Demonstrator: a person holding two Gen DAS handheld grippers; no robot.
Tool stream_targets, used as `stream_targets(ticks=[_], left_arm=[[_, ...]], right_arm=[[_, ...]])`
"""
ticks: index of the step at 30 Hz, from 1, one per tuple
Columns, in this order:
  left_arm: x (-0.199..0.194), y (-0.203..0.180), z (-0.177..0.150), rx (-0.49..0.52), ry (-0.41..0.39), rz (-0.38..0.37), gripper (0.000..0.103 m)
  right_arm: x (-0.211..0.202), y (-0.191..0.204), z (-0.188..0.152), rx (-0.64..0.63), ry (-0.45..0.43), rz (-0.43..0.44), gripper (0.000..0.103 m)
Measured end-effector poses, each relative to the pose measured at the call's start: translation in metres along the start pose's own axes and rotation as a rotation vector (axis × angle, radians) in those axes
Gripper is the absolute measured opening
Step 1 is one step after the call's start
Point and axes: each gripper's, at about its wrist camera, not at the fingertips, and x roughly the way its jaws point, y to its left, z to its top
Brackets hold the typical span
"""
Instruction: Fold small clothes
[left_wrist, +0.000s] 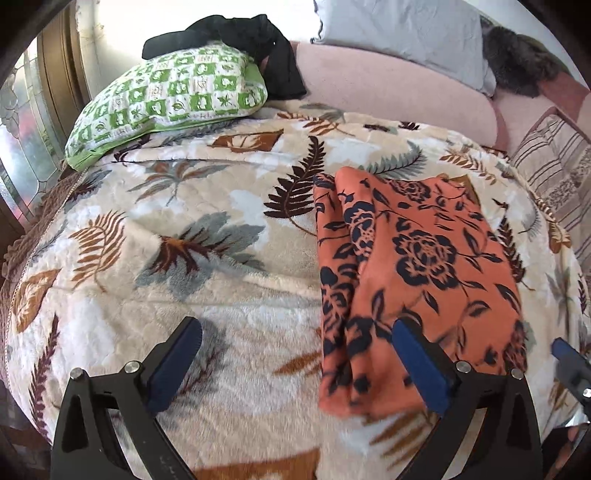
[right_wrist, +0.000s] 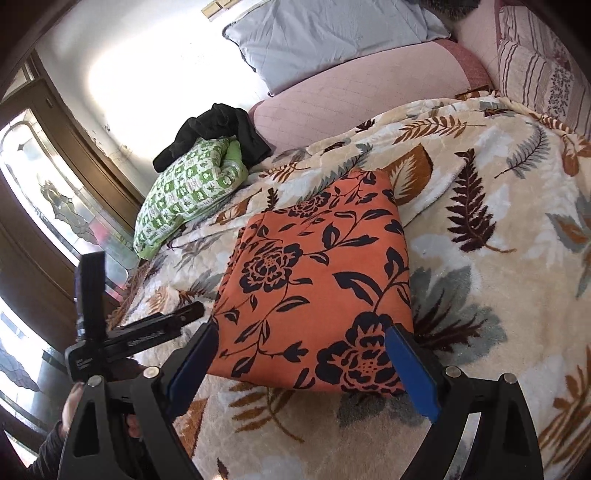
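An orange cloth with dark blue flowers lies folded flat on the leaf-patterned blanket; it also shows in the right wrist view. My left gripper is open and empty, its right finger over the cloth's near left part. My right gripper is open and empty, its fingers on either side of the cloth's near edge. The right gripper's tip shows at the far right of the left wrist view. The left gripper body shows at the left of the right wrist view.
A green and white checked pillow lies at the back left with a black garment on it. A pink bolster and a grey pillow lie at the back. A striped cushion is at the right. A wooden window frame stands to the left.
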Motion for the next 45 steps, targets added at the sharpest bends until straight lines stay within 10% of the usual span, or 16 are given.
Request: stream_targets(ticks=[24,34,38,41,45], left_arm=[[-0.021,0.026,-0.051,-0.053,0.021,-0.013,0.103],[-0.003,0.004,-0.028,0.013,-0.023,-0.033,0.103],[0.053,-0.005,-0.037,0.069,0.143,0.065,0.103],[0.056,0.001,-0.044,0.021,0.138,0.039,0.103],[0.055,-0.007,-0.044,0.063,0.130,0.063,0.103]], right_arm=[[0.008,0.003,-0.042,0.010,0.103,-0.087,0.093],[0.022,-0.060,0.002,0.241,0.077,-0.014,0.093],[0.064,-0.087,0.018,0.355,0.192,0.069,0.093],[0.084,-0.065,0.030,0.210,0.259,-0.018,0.065],[0.084,-0.016,0.036,-0.110,0.242,-0.232,0.056]])
